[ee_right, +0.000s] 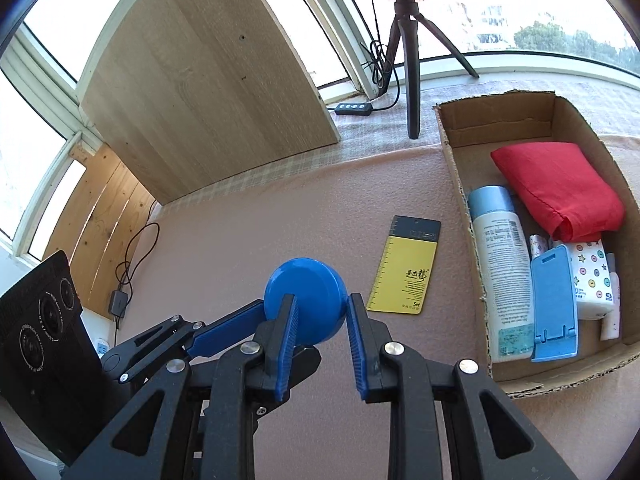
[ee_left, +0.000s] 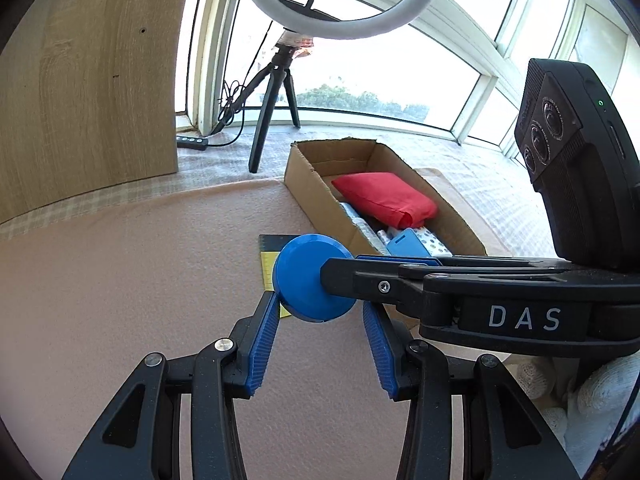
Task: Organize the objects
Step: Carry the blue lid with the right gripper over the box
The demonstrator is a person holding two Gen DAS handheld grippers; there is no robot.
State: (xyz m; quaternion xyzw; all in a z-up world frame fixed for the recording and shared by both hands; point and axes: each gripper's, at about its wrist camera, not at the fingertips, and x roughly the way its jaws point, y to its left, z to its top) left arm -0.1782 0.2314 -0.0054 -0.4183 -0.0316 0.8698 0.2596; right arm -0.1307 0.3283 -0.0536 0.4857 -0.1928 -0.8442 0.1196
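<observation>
A round blue disc (ee_left: 304,280) is held above the pink mat. My right gripper (ee_left: 340,272) reaches in from the right in the left wrist view and is shut on the disc, which also shows in the right wrist view (ee_right: 306,300). My left gripper (ee_left: 320,312) is open, its blue pads on either side of the disc, the left pad touching the rim. In the right wrist view the left gripper (ee_right: 256,320) comes in from the lower left. A yellow and black card (ee_right: 408,268) lies flat on the mat beside the cardboard box (ee_right: 456,184).
The box holds a red cloth pouch (ee_right: 560,188), a white bottle with a blue cap (ee_right: 504,268), a blue phone stand (ee_right: 554,300) and a spotted white pack (ee_right: 592,276). A ring light tripod (ee_right: 412,60) and a wooden board (ee_right: 200,80) stand behind the mat.
</observation>
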